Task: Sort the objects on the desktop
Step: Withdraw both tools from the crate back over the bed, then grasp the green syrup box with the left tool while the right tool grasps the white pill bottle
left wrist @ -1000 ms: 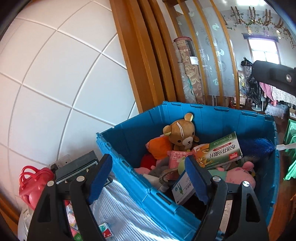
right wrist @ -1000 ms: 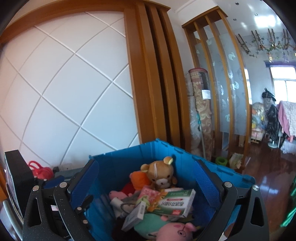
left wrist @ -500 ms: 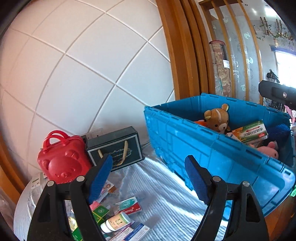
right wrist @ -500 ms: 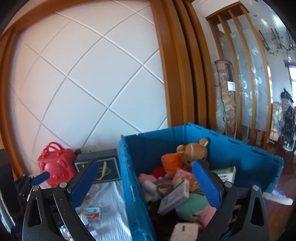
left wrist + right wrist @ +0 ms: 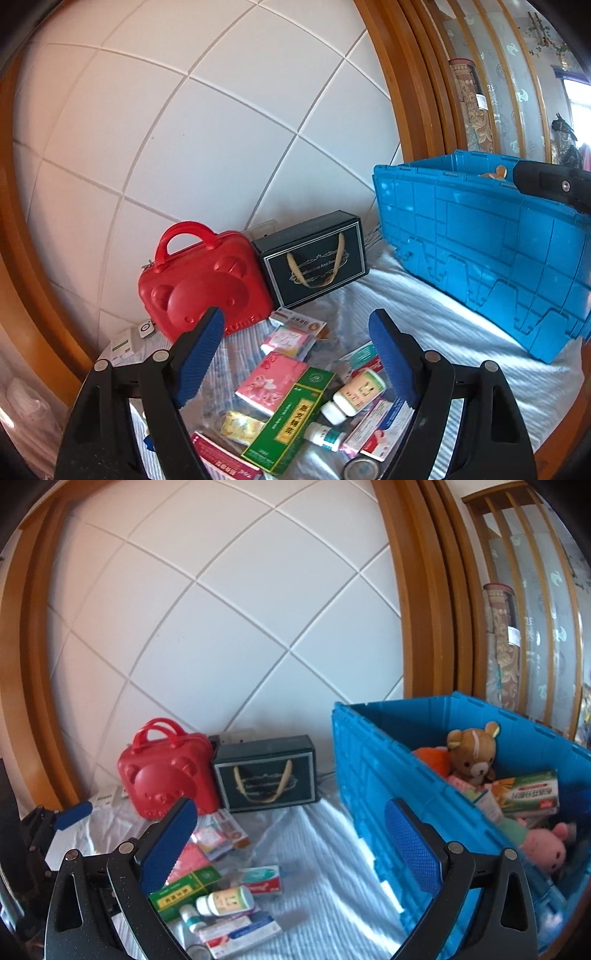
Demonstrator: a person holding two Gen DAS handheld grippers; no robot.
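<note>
Left hand-held gripper (image 5: 297,354) spread wide, nothing between its blue pads, hovering over the pile at lower centre of the left wrist view. Under it: green box (image 5: 290,415), pink packet (image 5: 271,380), white bottle (image 5: 352,397), more small medicine boxes and a round tin, all lying on the white cloth over the desk (image 5: 461,332). Behind the pile, red bear case (image 5: 203,284) at centre left, standing against the white tiled wall, dark gift box (image 5: 314,258) just beside it on the right. Blue crate (image 5: 487,236) fills the right side, well apart from the pile. Right hand-held gripper (image 5: 291,845) also wide, empty, low centre of the right wrist view, between the pile and the crate. In that view the crate (image 5: 373,775) at right holds a brown teddy bear (image 5: 472,753), orange plush, pink plush toy (image 5: 546,845) and a green-white medicine box (image 5: 532,794).
</note>
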